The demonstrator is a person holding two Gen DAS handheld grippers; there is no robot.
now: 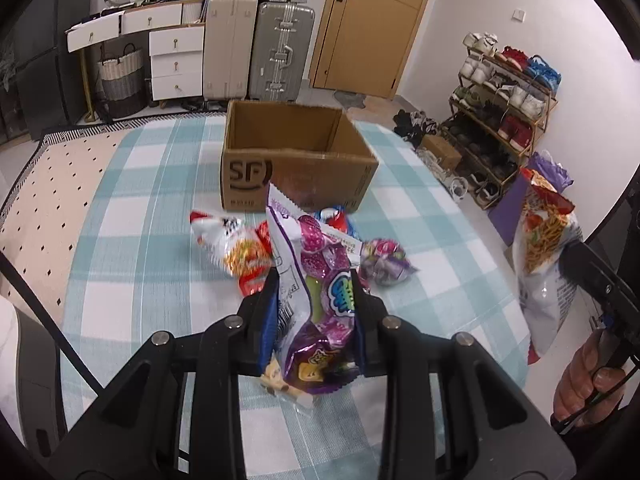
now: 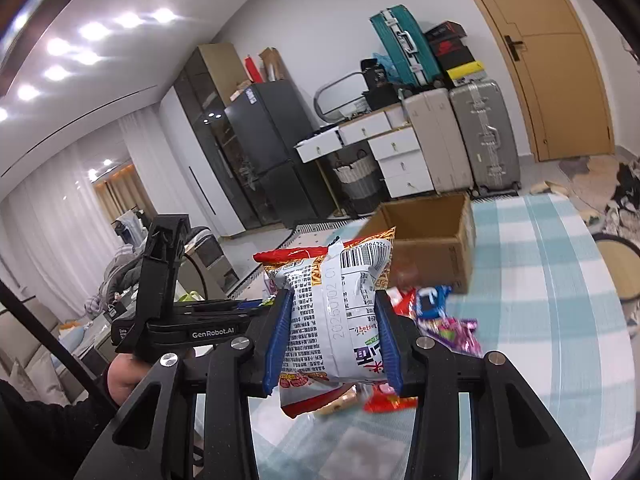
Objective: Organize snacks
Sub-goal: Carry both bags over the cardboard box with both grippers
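My left gripper is shut on a purple candy bag and holds it upright above the checked tablecloth. My right gripper is shut on a white and red noodle snack bag, lifted off the table; the same bag shows at the right of the left wrist view. An open cardboard box stands beyond the snacks, also in the right wrist view. A pile of loose snack packets lies in front of the box, with a small purple packet to the right.
The table has a blue and white checked cloth. Beyond its far edge stand suitcases, white drawers, a basket and a shoe rack. More packets lie under my right gripper.
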